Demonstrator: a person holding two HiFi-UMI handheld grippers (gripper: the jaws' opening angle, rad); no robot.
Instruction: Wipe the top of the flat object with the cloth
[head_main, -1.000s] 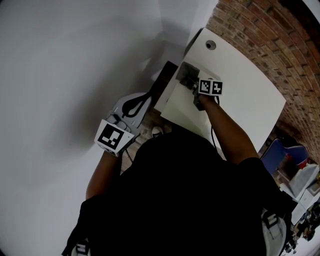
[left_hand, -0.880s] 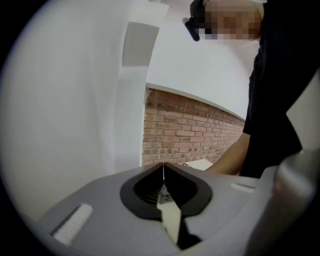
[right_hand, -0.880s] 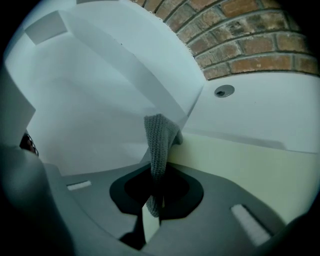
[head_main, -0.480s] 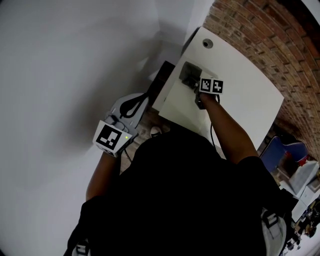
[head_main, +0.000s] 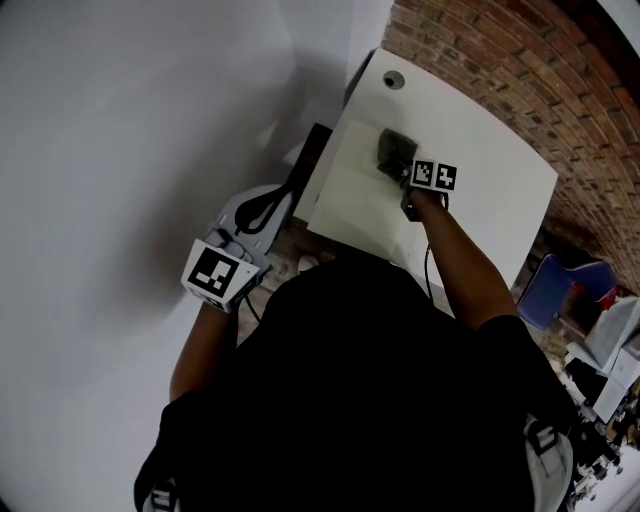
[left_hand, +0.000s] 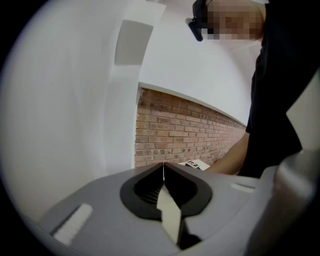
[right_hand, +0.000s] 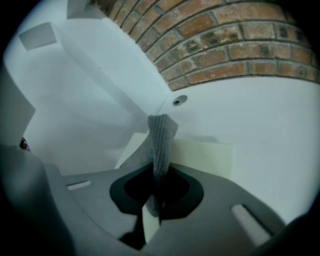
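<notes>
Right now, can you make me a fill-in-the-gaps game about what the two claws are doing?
1. The right claw is shut on a grey ____.
2. In front of it, a pale flat sheet lies on the white ____.
3. The wall behind is made of ____.
4. The left claw is shut and holds ____.
Missing words: cloth, table, brick, nothing.
</notes>
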